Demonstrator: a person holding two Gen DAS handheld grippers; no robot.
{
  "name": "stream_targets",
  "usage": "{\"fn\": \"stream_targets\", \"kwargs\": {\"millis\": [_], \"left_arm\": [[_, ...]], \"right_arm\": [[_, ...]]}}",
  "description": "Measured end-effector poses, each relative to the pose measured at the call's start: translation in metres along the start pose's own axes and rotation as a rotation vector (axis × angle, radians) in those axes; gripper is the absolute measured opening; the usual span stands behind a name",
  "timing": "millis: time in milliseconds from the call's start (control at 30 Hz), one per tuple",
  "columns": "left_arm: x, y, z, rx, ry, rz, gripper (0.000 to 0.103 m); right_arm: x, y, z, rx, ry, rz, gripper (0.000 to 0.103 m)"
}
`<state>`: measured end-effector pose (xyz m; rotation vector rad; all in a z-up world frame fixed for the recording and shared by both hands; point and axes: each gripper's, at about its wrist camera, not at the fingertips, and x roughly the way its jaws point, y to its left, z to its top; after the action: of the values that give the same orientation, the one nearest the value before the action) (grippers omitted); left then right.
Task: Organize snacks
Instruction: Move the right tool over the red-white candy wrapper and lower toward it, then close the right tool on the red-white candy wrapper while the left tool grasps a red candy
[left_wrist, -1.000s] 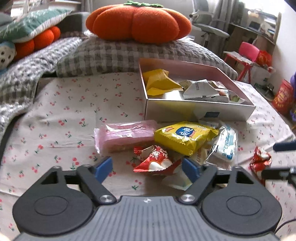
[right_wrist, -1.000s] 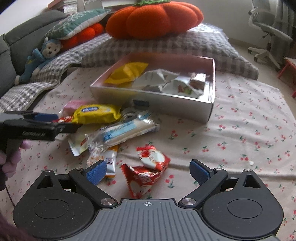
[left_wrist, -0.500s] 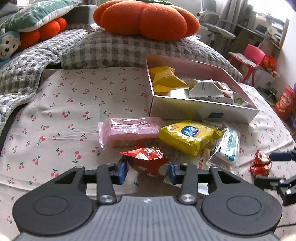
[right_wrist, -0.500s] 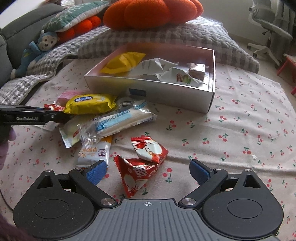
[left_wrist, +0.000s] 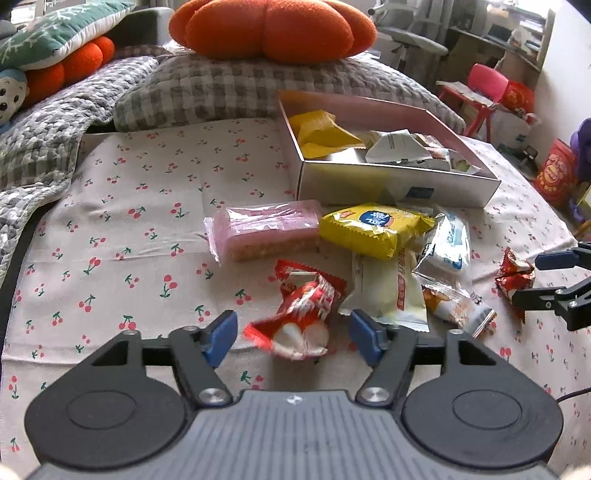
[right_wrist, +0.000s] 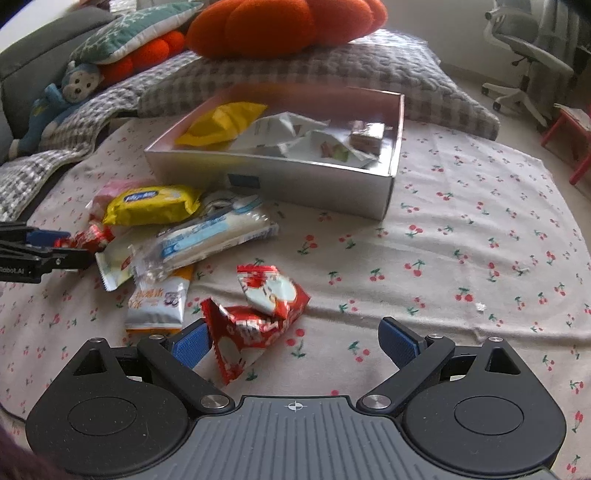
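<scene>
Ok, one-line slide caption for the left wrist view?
Left gripper opening around a red snack packet on the cherry-print cloth, box behind.

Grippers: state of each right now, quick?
Left gripper: jaws opening, red snack between them, pads not touching it.
Right gripper: open, holding nothing; another red packet lies against its left finger.

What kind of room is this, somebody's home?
Most likely a lived-in home room, a bedroom or living room: a pumpkin cushion on a checked pillow, a cherry-print sheet spread under the snacks, and a desk chair behind.
</scene>
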<state>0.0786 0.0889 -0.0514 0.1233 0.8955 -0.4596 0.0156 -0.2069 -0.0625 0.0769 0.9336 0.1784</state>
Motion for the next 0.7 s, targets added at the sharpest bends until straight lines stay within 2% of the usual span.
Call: {"fn": "stream_targets", "kwargs": {"millis": [233, 333, 433, 500, 533, 600, 633, 667, 700], "left_arm": [[0.003, -0.004, 0.001, 0.003, -0.024, -0.006, 0.064], [0.005, -0.007, 0.003, 0.007, -0.026, -0.007, 0.059], [0.005, -0.008, 0.005, 0.008, -0.021, -0.002, 0.053], [0.005, -0.007, 0.006, -0.002, -0.014, 0.001, 0.043], [0.005, -0.006, 0.007, -0.006, -0.009, 0.002, 0.042], [0.004, -0.006, 0.007, -0.013, -0.008, 0.006, 0.039], [0.003, -0.006, 0.008, -0.015, -0.008, 0.009, 0.036], [0.001, -0.006, 0.008, -0.020, -0.010, 0.010, 0.024], [0.001, -0.005, 0.008, -0.027, -0.005, 0.014, 0.024]], "right_arm": [[0.004, 0.013, 0.001, -0.038, 0.001, 0.015, 0.095], [0.004, 0.016, 0.002, -0.038, -0.002, 0.015, 0.093], [0.003, 0.016, 0.004, -0.035, -0.004, 0.015, 0.084], [0.001, 0.016, 0.004, -0.034, -0.013, 0.020, 0.073], [0.001, 0.016, 0.005, -0.035, -0.015, 0.020, 0.069], [0.002, 0.015, 0.006, -0.034, -0.009, 0.018, 0.050], [0.003, 0.015, 0.006, -0.028, -0.004, 0.020, 0.048], [0.003, 0.014, 0.007, -0.019, -0.001, 0.025, 0.042], [0.003, 0.014, 0.007, -0.014, 0.000, 0.032, 0.039]]}}
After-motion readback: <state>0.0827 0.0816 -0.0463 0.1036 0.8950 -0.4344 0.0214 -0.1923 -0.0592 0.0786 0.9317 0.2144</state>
